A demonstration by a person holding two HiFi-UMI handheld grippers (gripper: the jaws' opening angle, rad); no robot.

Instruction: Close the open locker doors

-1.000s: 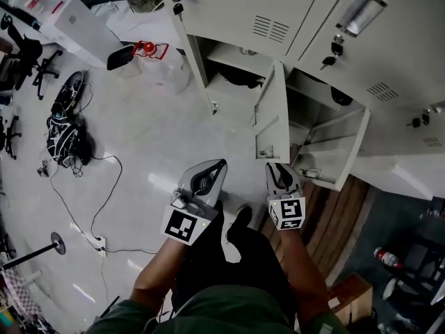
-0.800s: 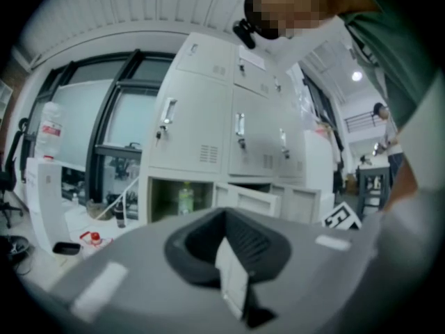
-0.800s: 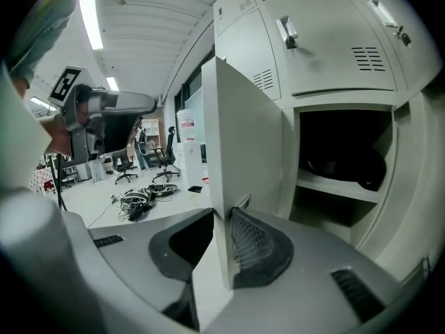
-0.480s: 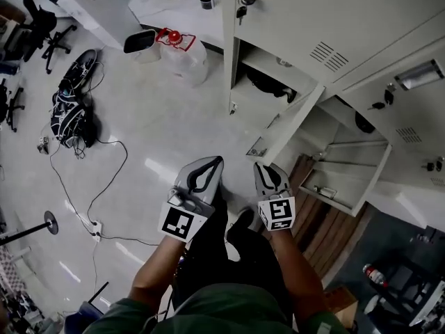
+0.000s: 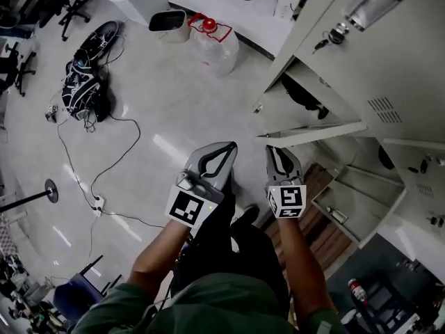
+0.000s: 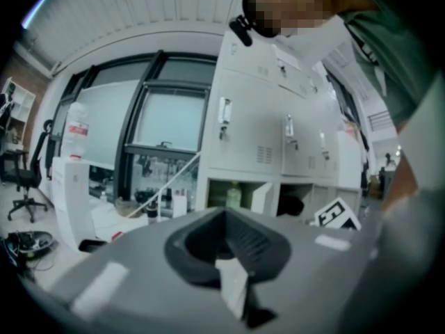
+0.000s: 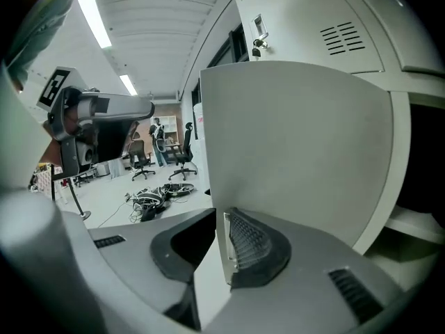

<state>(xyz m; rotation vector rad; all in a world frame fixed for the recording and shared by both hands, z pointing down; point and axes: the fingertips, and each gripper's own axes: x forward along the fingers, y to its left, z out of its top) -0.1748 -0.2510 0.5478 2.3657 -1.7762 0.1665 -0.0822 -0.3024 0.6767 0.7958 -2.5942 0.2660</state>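
A bank of pale grey lockers (image 5: 389, 54) rises at the right in the head view. One open locker door (image 5: 306, 120) swings out over a compartment with a dark thing inside. A second open door (image 5: 358, 200) hangs lower right. My right gripper (image 5: 273, 150) is shut, its tips close under the first door's corner. In the right gripper view that door (image 7: 299, 138) fills the space just beyond my right gripper (image 7: 217, 218); I cannot tell if they touch. My left gripper (image 5: 229, 147) is shut and holds nothing, off to the left. The left gripper view looks past the left gripper (image 6: 224, 218) at the lockers (image 6: 257, 138).
A wooden pallet (image 5: 313, 186) lies under the lockers. On the floor to the left are a water jug with a red cap (image 5: 212, 44), a bin (image 5: 169, 25), a heap of bags and cables (image 5: 83, 89), a power strip (image 5: 97, 204) and a stand base (image 5: 50, 186).
The view has swung round and closer to the lockers. Both grippers stay shut; the right one now sits just below the first open door's corner.
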